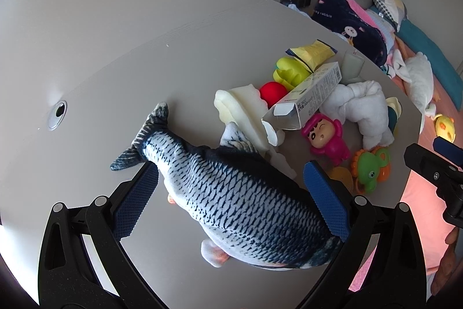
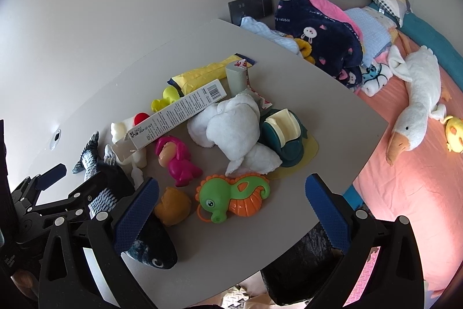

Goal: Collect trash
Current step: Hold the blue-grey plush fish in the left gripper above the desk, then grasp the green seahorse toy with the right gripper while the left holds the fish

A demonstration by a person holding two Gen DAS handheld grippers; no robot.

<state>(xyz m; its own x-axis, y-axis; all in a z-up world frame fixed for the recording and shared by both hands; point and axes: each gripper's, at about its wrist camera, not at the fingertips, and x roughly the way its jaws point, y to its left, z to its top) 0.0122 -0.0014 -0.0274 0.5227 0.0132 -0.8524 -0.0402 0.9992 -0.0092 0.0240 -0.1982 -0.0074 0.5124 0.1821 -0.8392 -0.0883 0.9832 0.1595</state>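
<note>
Lying diagonally, tail toward the frame's upper left, the plush fish (image 1: pixel 231 193) sits between the left gripper's (image 1: pixel 231 199) spread fingers, right gripper (image 2: pixel 231 210) likewise spread.

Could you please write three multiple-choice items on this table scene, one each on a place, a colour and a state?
1. Where does the long white box rest?
A. Propped across the red ball and other toys
B. On the bed
C. Between the right tongs

2. What colour is the doll beside the box's open end?
A. Blue
B. Pink
C. Grey

3. How do the left tongs stand?
A. Shut on the box
B. Shut on the doll
C. Open, either side of the toy fish

Answers:
1 A: the box leans over the red ball on the table.
2 B: the doll is pink all over.
3 C: the left tongs gape wide around the toy fish.
</note>
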